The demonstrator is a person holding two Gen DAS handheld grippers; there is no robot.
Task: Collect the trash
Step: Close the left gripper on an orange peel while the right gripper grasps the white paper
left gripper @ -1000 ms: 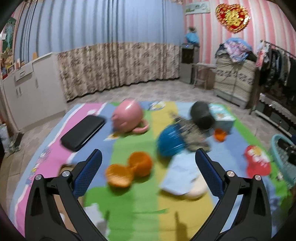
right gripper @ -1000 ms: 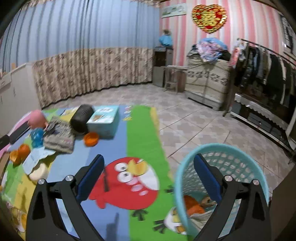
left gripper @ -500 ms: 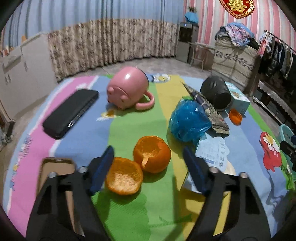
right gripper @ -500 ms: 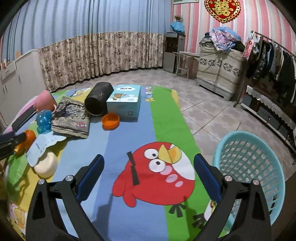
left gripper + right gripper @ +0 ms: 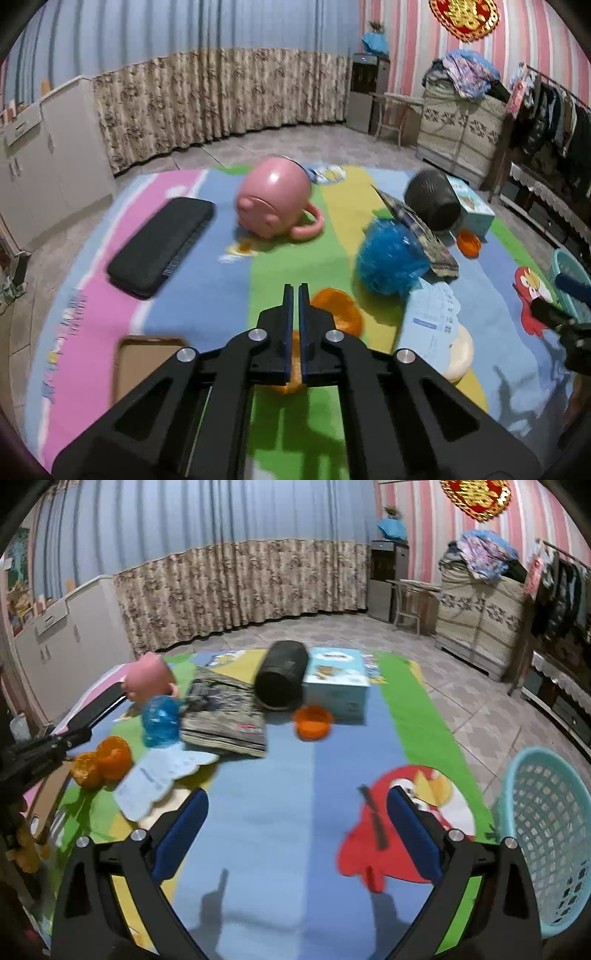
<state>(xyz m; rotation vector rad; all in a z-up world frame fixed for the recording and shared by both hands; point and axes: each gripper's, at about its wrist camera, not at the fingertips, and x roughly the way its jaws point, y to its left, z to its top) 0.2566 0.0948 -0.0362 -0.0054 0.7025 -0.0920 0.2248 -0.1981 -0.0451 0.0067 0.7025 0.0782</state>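
My left gripper [image 5: 294, 295] is shut, its blue pads nearly touching, over the near orange peel half [image 5: 291, 373], whose edge sits between the fingers. The other orange peel half [image 5: 338, 310] lies just right of the fingertips. Both peels [image 5: 101, 762] show in the right wrist view beside the left gripper [image 5: 70, 738]. A crumpled white paper [image 5: 430, 314] and a blue plastic bag [image 5: 391, 260] lie to the right. My right gripper [image 5: 295, 823] is open and empty above the mat. The teal trash basket [image 5: 546, 812] stands at its right.
On the colourful mat [image 5: 184, 280] lie a black keyboard [image 5: 162, 245], a pink pig mug [image 5: 275, 201], a black cylinder [image 5: 282, 675], a tissue box [image 5: 336, 683], a magazine [image 5: 225, 716], a small orange bowl [image 5: 312, 722] and a cardboard piece [image 5: 144, 363]. Cabinets stand left, furniture right.
My left gripper has closed from wide open onto the near orange peel half. The right gripper has swung left, away from the basket, staying open.
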